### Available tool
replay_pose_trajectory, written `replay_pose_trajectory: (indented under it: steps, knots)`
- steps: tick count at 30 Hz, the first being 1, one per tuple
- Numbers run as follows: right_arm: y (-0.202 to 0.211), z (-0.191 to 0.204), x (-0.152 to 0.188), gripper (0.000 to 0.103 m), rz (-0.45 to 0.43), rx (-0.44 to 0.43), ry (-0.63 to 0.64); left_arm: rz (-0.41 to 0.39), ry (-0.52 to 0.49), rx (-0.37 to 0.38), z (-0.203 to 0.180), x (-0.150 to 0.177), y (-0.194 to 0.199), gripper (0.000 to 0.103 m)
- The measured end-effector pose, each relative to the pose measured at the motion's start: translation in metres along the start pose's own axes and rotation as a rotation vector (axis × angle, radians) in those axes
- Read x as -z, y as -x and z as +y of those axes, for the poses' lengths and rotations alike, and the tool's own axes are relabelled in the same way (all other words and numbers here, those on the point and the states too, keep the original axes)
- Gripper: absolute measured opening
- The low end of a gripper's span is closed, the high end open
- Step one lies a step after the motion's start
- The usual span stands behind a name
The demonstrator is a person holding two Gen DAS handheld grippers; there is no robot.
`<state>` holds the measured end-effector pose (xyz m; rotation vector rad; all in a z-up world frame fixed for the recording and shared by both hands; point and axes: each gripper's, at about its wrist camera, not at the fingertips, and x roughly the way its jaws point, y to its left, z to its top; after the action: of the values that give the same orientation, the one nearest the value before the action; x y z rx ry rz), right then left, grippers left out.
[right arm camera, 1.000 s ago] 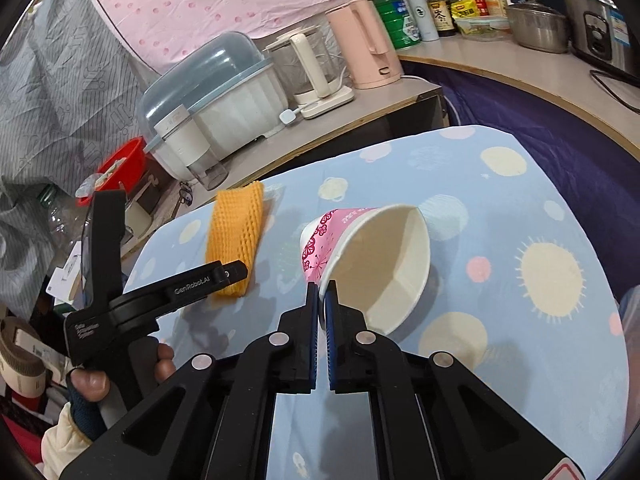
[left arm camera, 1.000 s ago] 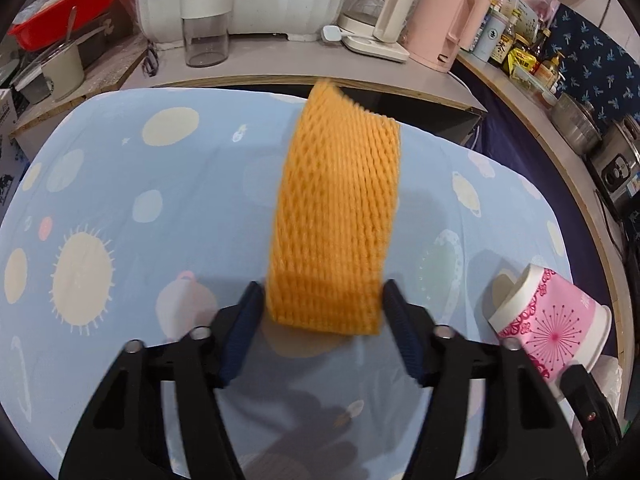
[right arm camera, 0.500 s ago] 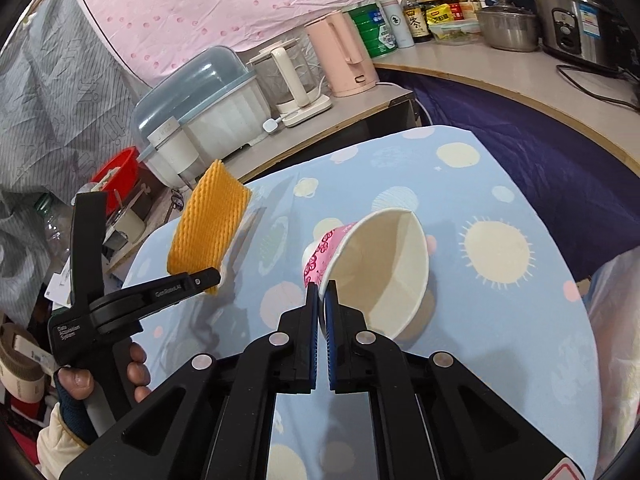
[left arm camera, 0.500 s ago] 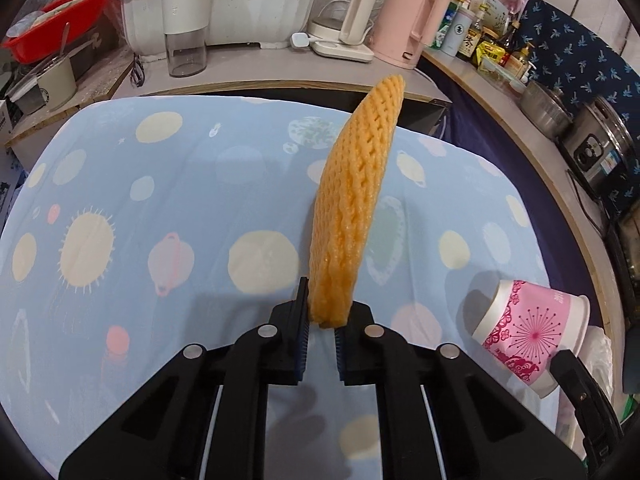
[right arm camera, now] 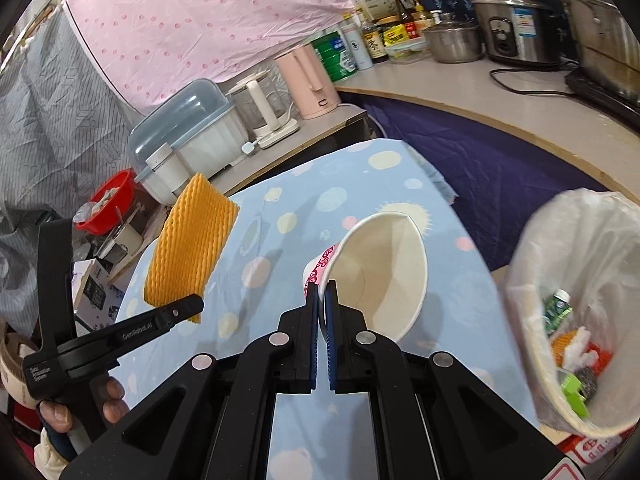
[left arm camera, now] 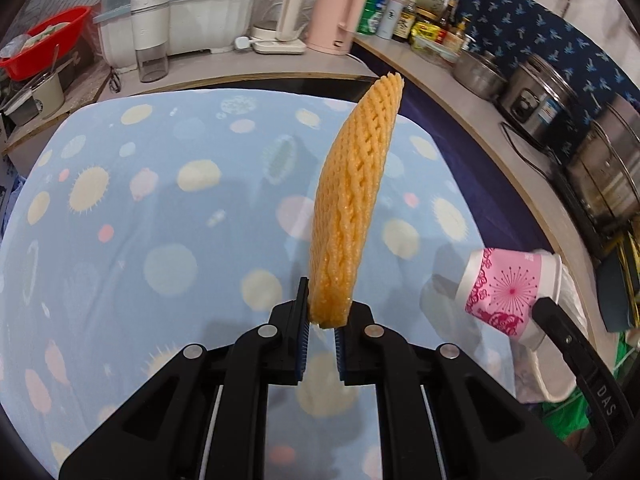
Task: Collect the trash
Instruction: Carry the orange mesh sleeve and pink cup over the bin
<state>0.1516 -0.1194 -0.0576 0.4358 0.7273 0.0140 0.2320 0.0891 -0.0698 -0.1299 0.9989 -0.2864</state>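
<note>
My left gripper is shut on an orange foam net sleeve and holds it upright above the blue spotted tablecloth. The sleeve also shows in the right wrist view, with the left gripper under it. My right gripper is shut on the rim of a pink and white paper cup, held in the air; the cup also shows in the left wrist view. A trash bin lined with a white bag stands at the right, holding several scraps.
A counter behind the table carries a dish rack, a kettle, a pink jug and bottles. Rice cookers and pots stand on the right counter. A red basin sits at the left.
My left gripper closed on the orange sleeve and lifted it off the table. Both grippers have moved right with their loads, and the trash bin has come into the right wrist view.
</note>
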Motion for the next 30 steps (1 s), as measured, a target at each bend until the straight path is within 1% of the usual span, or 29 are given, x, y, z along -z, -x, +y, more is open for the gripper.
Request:
replay_pose_trajectory:
  steps: [6,15,23,30]
  knots:
    - [0.044,-0.031,0.011,0.004,-0.042,0.042,-0.037,0.012,-0.073,0.042,-0.043,0.03,0.016,0.01]
    - [0.1,-0.088,0.027,0.004,-0.098,0.107,-0.111,0.029,-0.177,0.094,-0.107,0.061,0.029,0.01]
    - [0.135,-0.127,0.035,0.004,-0.144,0.145,-0.173,0.039,-0.277,0.136,-0.167,0.084,0.034,0.01]
    - [0.157,-0.162,0.043,0.004,-0.174,0.173,-0.223,0.047,-0.35,0.151,-0.208,0.099,0.035,0.01]
